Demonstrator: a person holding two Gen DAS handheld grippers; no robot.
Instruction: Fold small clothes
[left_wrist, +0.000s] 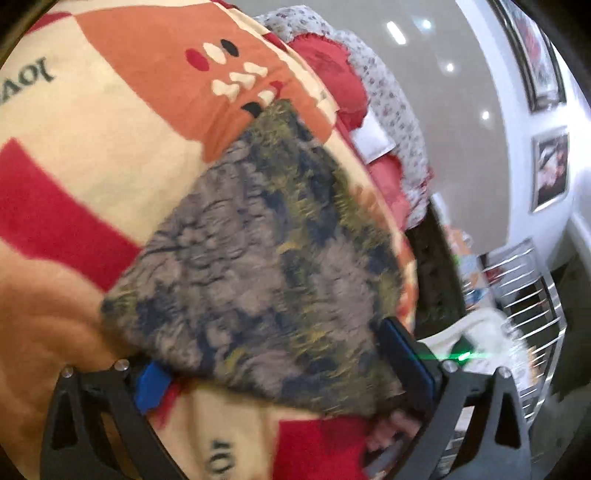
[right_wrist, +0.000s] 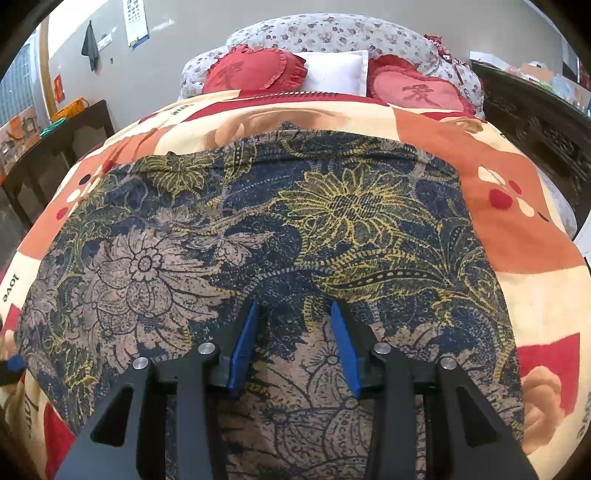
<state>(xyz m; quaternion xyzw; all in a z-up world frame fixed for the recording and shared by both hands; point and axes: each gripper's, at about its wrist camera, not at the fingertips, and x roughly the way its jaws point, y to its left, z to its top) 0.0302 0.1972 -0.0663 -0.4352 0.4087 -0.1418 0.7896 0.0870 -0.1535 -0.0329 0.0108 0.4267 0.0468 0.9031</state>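
Lying flat, floral woven cloth (right_wrist: 258, 236) covers fleecy blanket (right_wrist: 517, 184).

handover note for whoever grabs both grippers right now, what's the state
Left gripper: jaws wide open, straddling a corner of the navy, tan and yellow floral-print garment; not gripping it.
Right gripper: jaws partly open, over the garment's near edge, nothing pinched.
The garment lies flat on the red, orange and cream blanket covering the bed.
Done: garment laid out; whether any fold is made is unclear.
Left: grasp the edges, fold it over.
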